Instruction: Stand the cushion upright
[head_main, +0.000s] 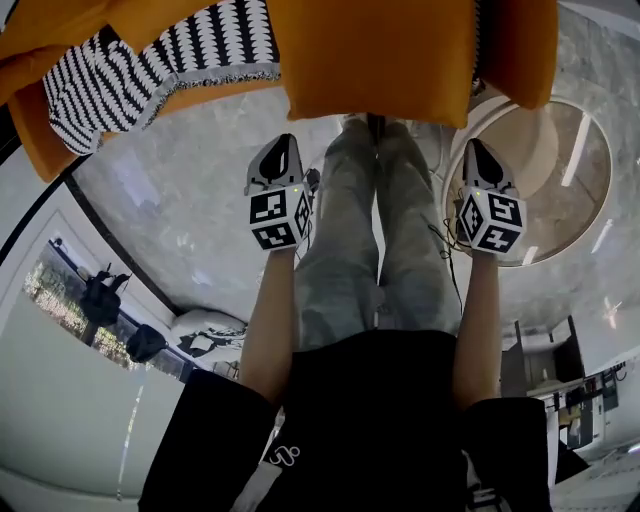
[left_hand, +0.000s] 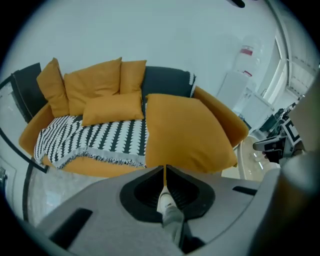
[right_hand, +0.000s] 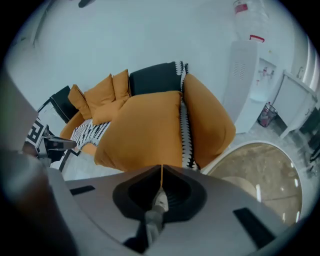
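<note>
Orange fabric is our target: the big cushion (head_main: 380, 60) lies flat on the sofa (left_hand: 220, 115) seat, on the right-hand part as the left gripper view shows it. Its front edge hangs over the lip of the seat toward us. Beside it the seat is covered by a black-and-white throw (left_hand: 95, 140), and smaller cushions (left_hand: 92, 82) lean against the backrest.

Our left gripper (head_main: 282, 145) and right gripper (head_main: 478, 152) hang low in front of our legs, short of the cushion and touching nothing. Each has its jaws pressed together with nothing between them.

We judge the step in hand to be the reach, and doing it well starts with spreading both pairs of jaws before we arrive. We should take the overhanging front edge near its two corners, one gripper to each, biting deep enough that the soft stuffing does not slip out. Then we lift both sides evenly, letting the far edge serve as the hinge, and tip the cushion back until it leans on the backrest. Uneven lifting would likely twist it, and a low bite risks catching the throw's fringe.
</note>
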